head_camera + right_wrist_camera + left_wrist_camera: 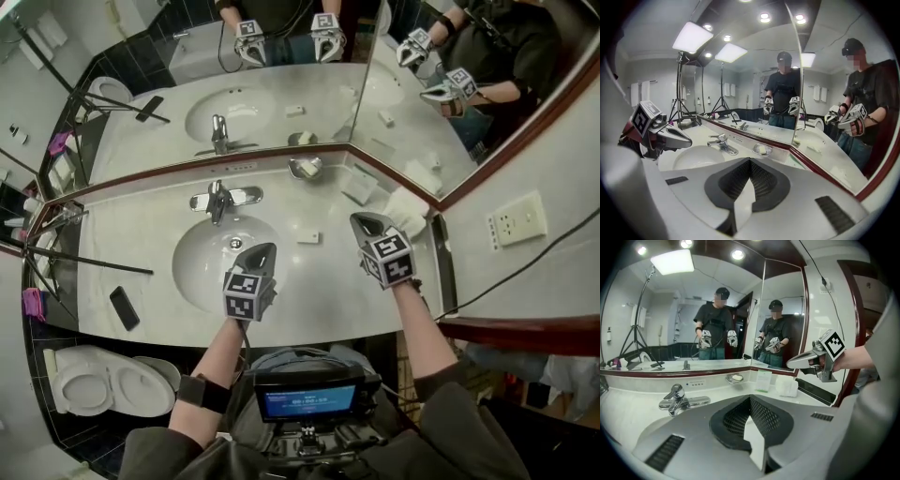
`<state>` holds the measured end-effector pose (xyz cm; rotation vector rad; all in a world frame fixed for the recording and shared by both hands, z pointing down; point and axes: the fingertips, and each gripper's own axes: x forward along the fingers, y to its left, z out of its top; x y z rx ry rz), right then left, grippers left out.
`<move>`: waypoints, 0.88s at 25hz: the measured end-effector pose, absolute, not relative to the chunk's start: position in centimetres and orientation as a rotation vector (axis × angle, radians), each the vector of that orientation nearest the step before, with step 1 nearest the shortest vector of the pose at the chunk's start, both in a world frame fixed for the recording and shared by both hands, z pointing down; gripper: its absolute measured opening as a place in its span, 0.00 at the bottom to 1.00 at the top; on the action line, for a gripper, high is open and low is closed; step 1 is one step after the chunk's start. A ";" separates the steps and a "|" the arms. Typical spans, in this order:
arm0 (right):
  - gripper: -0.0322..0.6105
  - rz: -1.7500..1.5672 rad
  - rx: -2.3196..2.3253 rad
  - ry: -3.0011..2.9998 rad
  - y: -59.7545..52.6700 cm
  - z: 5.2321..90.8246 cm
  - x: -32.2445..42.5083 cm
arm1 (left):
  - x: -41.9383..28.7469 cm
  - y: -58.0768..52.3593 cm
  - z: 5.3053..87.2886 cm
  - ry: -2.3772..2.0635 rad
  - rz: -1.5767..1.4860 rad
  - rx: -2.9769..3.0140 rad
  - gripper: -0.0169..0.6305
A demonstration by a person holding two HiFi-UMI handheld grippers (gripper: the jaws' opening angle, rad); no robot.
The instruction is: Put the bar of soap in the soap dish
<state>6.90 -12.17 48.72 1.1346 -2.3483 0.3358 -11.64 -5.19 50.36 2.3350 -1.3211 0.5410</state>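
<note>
Soap [736, 377] rests in its dish [728, 379], well ahead of the fingers. Left gripper [265, 247] and right gripper [361, 218] are closed and empty, so placement appears complete.

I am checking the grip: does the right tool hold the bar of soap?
No, the right tool has its jaws shut together, with nothing between them.

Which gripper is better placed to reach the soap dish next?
Right, I think: the right gripper is nearer the soap dish, which lies ahead of it; the left gripper hangs back over the basin.
</note>
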 end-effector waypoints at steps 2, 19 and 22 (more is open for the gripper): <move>0.08 0.415 1.206 -2.365 -10.7 48.9 8.1 | -11.6 -5.1 50.2 -1.321 0.537 2.340 0.03; 0.07 0.526 1.364 -2.355 -7.3 49.9 11.6 | -13.2 -4.4 49.5 -1.366 0.526 2.317 0.03; 0.07 0.516 1.352 -2.360 -7.4 50.0 11.4 | -13.4 -4.3 49.6 -1.375 0.524 2.307 0.03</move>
